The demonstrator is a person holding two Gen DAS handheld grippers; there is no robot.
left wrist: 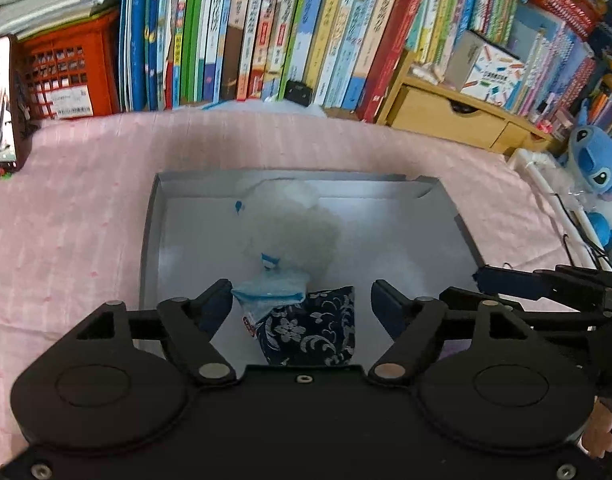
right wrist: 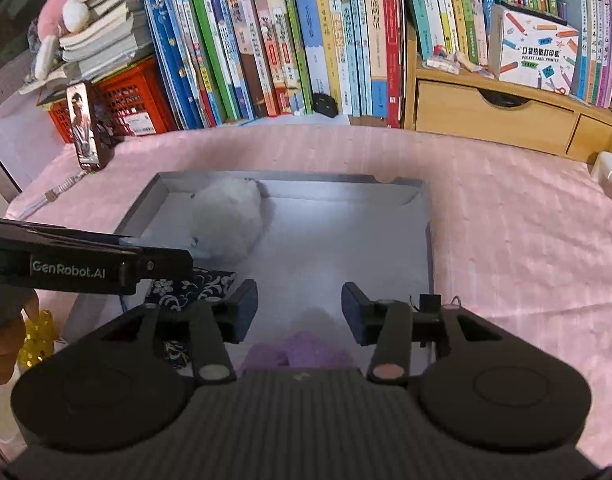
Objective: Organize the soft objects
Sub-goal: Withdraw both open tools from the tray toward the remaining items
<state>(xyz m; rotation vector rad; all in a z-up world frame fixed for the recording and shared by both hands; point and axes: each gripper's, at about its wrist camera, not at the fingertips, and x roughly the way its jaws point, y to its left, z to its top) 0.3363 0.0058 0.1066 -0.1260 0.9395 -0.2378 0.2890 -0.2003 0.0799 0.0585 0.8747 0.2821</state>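
The pink bedspread (right wrist: 506, 240) covered the whole work surface, and on it sat the shallow grey cardboard box (right wrist: 422, 216), open-topped, with low walls. Inside the box, toward ten o'clock in the right wrist view, lay the white fluffy plush (right wrist: 229, 220), pressed near the far-left corner. The navy floral fabric pouch (left wrist: 310, 328) lay at the near edge of the box floor, with a small blue-and-white packet (left wrist: 269, 296) just touching its far side. A purple soft piece (right wrist: 301, 354) sat near the box's near edge, half hidden at six o'clock beneath the right gripper (right wrist: 299, 308).

The left gripper (left wrist: 301, 300) hung over the pouch with its jaws spread well apart; the pouch and packet lay between the fingers, but the pads pressed on neither. The right gripper's jaws stood moderately open and gripped nothing, the purple piece lying just below and behind them.

The chief risk appeared to be the box itself: light card on soft bedding could slide or tip if either gripper caught a wall. The left gripper's finger at nine o'clock stood very close to the packet and might drag it out of place on withdrawal. The two grippers worked close together at the box's near side and could knock each other. The purple piece, if it lay on the wall rather than inside, might slip out onto the bedspread; its exact seat could not be told.
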